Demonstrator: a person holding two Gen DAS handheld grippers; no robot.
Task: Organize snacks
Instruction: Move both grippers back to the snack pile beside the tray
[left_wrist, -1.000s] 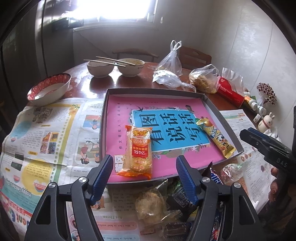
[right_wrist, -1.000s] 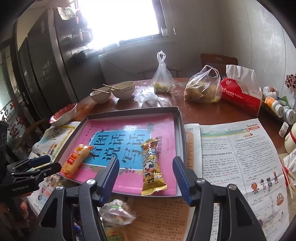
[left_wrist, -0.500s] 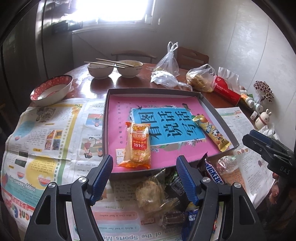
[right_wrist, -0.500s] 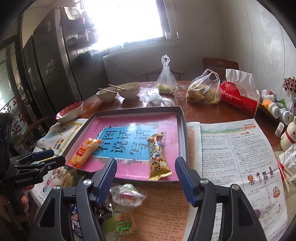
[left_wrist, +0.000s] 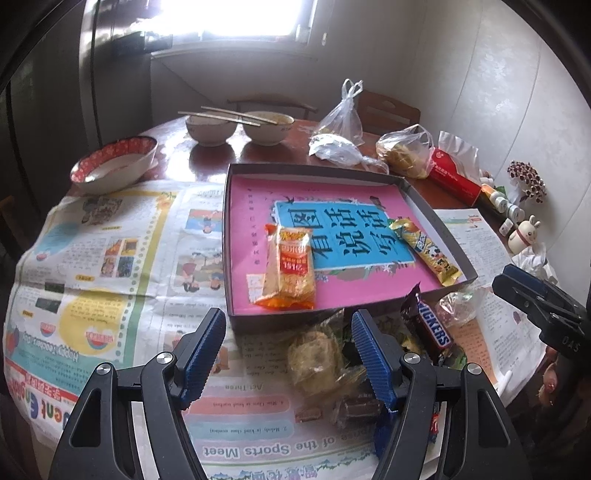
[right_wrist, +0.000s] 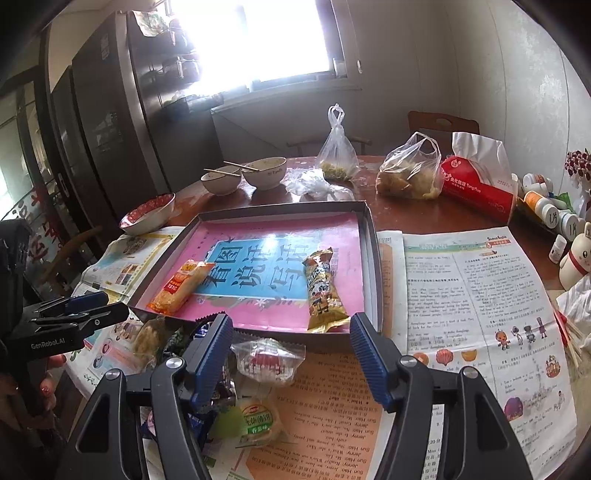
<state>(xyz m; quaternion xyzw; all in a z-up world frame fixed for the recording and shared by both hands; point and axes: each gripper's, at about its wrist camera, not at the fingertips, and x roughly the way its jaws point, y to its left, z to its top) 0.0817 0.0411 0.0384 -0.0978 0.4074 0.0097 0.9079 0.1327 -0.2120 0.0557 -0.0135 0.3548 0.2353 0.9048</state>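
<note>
Left gripper wide open, empty, above loose snack pile just before tray. Right gripper also wide, empty, over clear-wrapped candy. Two packets already in tray: orange cracker pack, yellow bar. Risk: slippery wrappers sliding out, or two snacks pinched together. Tray wall in the way; bowls well apart.

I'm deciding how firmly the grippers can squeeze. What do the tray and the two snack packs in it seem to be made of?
The tray looks like thin grey cardboard: matte, with folded walls. The orange pack seems to be clear glossy plastic film, since crackers show through it. The yellow pack looks like shiny crinkled foil or plastic, its ends crimped. Both would likely crush easily.
</note>
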